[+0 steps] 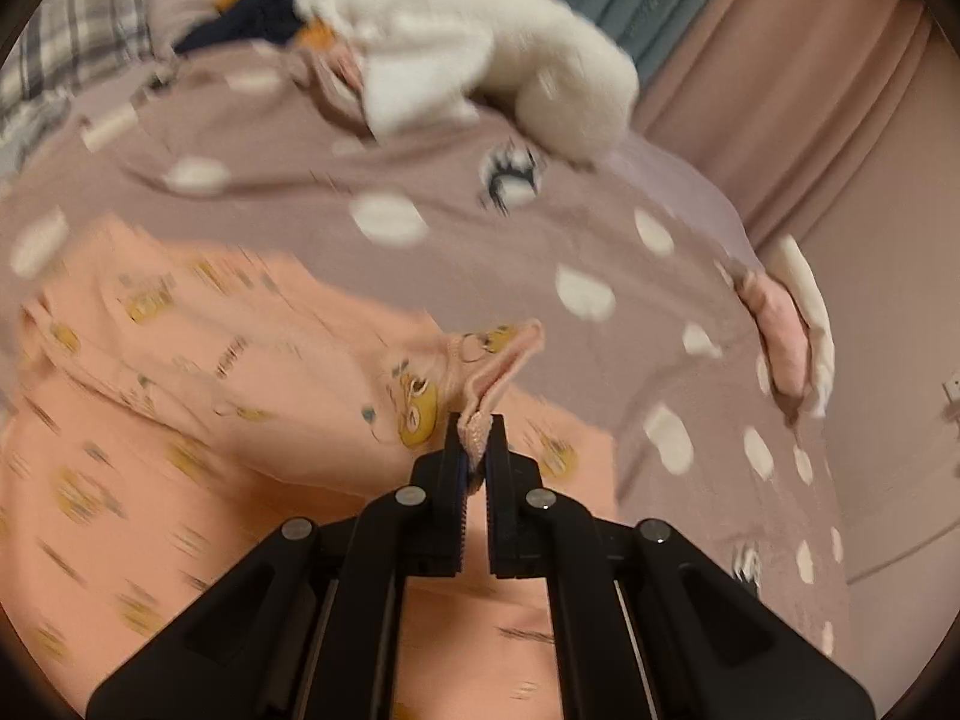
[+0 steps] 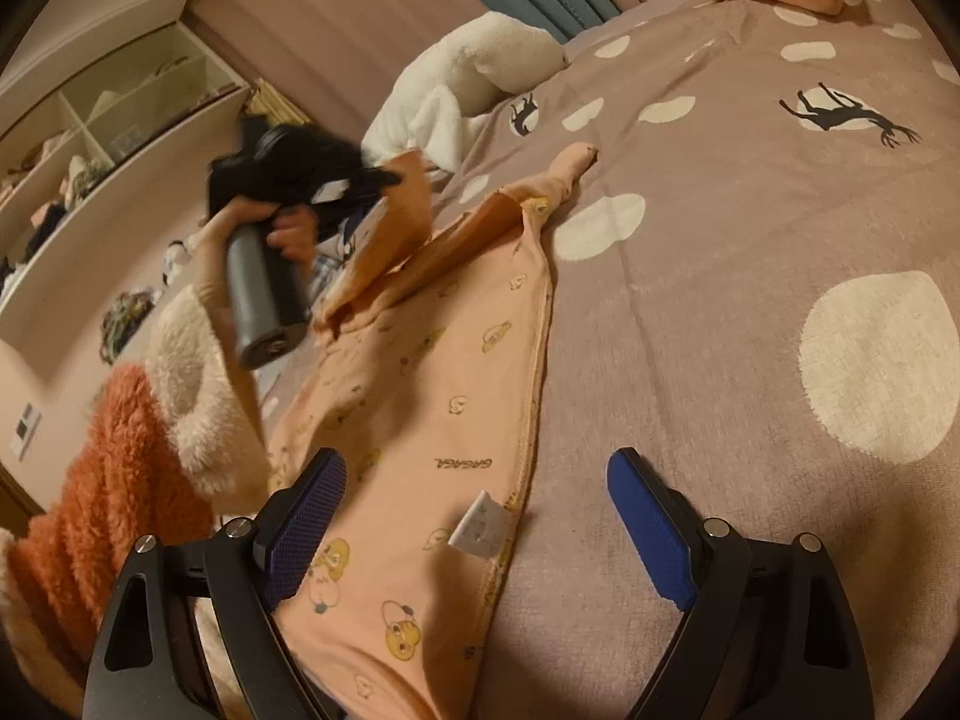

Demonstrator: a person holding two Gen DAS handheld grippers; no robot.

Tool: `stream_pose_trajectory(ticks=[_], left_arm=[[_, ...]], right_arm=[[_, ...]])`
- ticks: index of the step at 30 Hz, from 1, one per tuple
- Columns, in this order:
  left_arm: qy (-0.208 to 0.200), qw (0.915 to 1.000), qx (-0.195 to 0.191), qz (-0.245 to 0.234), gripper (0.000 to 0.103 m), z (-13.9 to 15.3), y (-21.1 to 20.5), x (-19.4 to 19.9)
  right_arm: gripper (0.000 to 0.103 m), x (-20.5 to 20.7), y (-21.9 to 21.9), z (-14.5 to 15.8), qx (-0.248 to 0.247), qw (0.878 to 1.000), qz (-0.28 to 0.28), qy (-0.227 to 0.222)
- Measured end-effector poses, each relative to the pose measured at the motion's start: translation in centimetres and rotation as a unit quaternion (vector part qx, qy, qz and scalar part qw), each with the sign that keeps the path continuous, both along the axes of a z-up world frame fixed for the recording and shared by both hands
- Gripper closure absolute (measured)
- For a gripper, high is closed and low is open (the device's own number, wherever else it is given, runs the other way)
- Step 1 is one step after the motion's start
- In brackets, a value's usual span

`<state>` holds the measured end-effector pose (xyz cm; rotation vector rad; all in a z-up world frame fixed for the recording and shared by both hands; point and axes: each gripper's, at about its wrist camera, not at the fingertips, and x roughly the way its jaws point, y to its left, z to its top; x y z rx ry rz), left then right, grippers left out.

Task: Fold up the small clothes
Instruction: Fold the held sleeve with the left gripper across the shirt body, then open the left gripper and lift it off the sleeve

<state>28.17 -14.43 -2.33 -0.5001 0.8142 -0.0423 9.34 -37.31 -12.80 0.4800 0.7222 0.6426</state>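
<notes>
Left claw (image 1: 474,429) pinching garment (image 1: 252,396) cuff

The left gripper (image 1: 474,426) is seen with its jaws closed, a fold of cloth pinched between the fingertips; it is angled downward. In the right wrist view the same gripper (image 2: 384,177) is shown at far left, blurred, held by a hand (image 2: 288,234) wrapped round its grey handle, with a fleecy cream and orange sleeve (image 2: 180,396) below. The right gripper (image 2: 474,495) is held with its jaws spread wide, the blue pads (image 2: 651,531) well apart and nothing gripped between them.
</notes>
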Motion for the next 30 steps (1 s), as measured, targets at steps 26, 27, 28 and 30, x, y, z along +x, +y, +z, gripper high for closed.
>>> stream_pose_trajectory(ticks=[26,27,28,30], left_arm=[[0.046,0.9735,-0.086,-0.207,0.017,-0.1,-7.4,-3.7],[0.054,0.9741,-0.088,-0.201,0.011,0.2,-6.0,-4.3],[0.059,0.9748,-0.090,-0.195,0.000,0.5,-4.7,-4.9],[0.062,0.9760,-0.086,-0.190,0.001,1.1,-1.6,-6.3]], right_arm=[[0.014,-1.2,1.1,-0.1,-0.070,0.997,0.019,-0.025],[0.014,-1.3,1.2,-0.1,-0.074,0.997,0.019,-0.028],[0.014,-1.3,1.2,-0.1,-0.076,0.997,0.019,-0.030],[0.014,-1.4,1.2,-0.1,-0.078,0.996,0.017,-0.034]])
